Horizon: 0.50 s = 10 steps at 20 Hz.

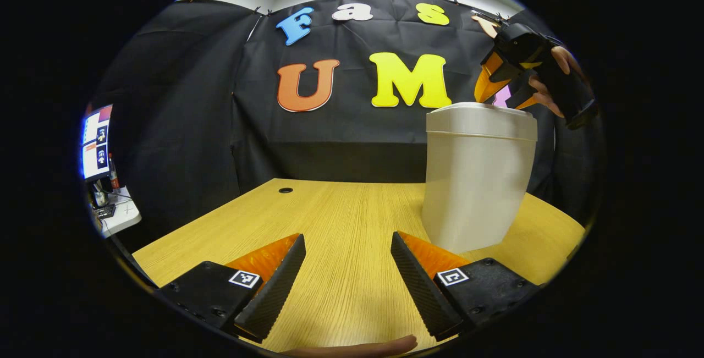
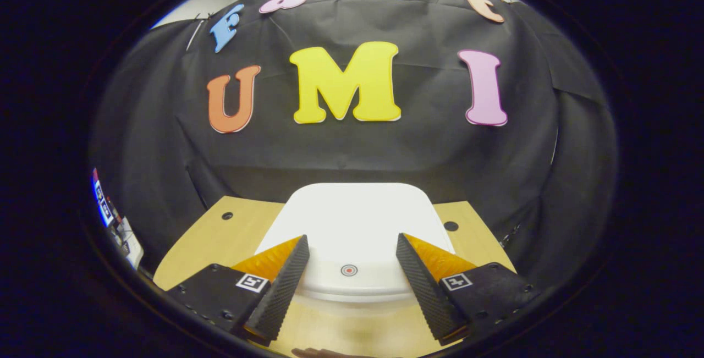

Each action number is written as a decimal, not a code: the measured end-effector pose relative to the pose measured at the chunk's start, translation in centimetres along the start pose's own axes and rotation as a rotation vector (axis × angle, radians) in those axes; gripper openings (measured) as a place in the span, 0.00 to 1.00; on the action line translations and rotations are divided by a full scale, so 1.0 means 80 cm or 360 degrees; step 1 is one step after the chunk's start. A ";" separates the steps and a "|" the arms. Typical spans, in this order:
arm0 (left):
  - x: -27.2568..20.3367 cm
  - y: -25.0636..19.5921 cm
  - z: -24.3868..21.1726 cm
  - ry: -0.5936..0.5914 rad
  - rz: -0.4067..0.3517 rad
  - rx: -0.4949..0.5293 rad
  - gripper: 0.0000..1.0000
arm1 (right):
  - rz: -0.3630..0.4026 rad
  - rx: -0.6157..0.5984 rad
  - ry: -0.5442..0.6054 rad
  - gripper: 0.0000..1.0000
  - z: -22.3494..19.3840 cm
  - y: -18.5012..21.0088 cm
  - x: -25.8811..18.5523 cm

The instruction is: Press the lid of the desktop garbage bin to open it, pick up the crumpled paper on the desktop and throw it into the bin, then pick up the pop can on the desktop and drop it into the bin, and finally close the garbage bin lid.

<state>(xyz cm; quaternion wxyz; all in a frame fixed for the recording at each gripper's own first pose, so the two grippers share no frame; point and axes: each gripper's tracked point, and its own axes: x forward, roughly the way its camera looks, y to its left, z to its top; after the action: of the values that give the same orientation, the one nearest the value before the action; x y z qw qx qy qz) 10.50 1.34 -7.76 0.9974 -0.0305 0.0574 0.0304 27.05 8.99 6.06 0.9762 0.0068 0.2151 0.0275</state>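
The left gripper [image 1: 347, 278] is hovering low over the pale wood-grain desktop [image 1: 341, 209], its two fingers standing wide apart and holding nothing — only bare board is lying between them. In the left gripper view, one tall white plastic garbage bin [image 1: 476, 176] is standing on the desktop ahead and to the right, its flat white lid [image 1: 481, 113] sitting closed on top. Above that lid's far right edge the right gripper [image 1: 503, 91] is hanging nose-down, tilted steeply toward the bin, with a hand [image 1: 550, 86] wrapping its body from behind; whether its tips are touching the lid cannot be told from here. In the right gripper view, the same gripper [image 2: 352, 275] is looking down on the lid [image 2: 352, 220], fingers spread wide and gripping nothing, one to each side of a single small round red-ringed mark [image 2: 349, 270] near the lid's near edge. Count: one bin, one lid, one mark, two grippers. Three round cable holes are showing in the desktop — one [image 1: 285, 189] in the left gripper view, two [image 2: 227, 215] [image 2: 451, 226] in the right gripper view, flanking the bin.
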 end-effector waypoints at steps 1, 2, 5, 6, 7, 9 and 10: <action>-0.001 0.000 0.001 -0.0001 0.0001 -0.0004 1.00 | -0.0025 0.0010 0.0023 0.98 -0.003 -0.001 -0.004; -0.002 0.000 0.003 -0.0006 0.0001 -0.0007 1.00 | -0.0045 0.0009 0.0038 0.99 -0.004 0.000 -0.007; -0.008 -0.002 0.015 -0.0059 -0.0014 0.0003 1.00 | -0.0032 -0.0030 0.0066 0.99 -0.015 0.003 -0.015; -0.011 -0.001 0.019 -0.0077 -0.0008 0.0011 1.00 | -0.0014 -0.0016 0.0059 0.97 -0.012 0.002 -0.015; -0.015 -0.001 0.023 -0.0095 -0.0005 0.0020 1.00 | -0.0001 0.0011 0.0064 0.97 -0.015 0.000 -0.015; -0.018 -0.006 0.028 -0.0112 -0.0015 0.0025 1.00 | 0.0010 0.0029 0.0075 0.99 -0.022 -0.002 -0.013; -0.021 -0.008 0.030 -0.0116 -0.0021 0.0021 1.00 | 0.0004 0.0024 0.0023 1.00 -0.017 -0.003 -0.010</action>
<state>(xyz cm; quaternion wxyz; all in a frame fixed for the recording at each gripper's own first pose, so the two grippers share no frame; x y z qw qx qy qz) 9.18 0.77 -5.13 0.9992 -0.0232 0.0211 0.0247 25.80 8.68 5.18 0.9745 0.0143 0.2222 0.0271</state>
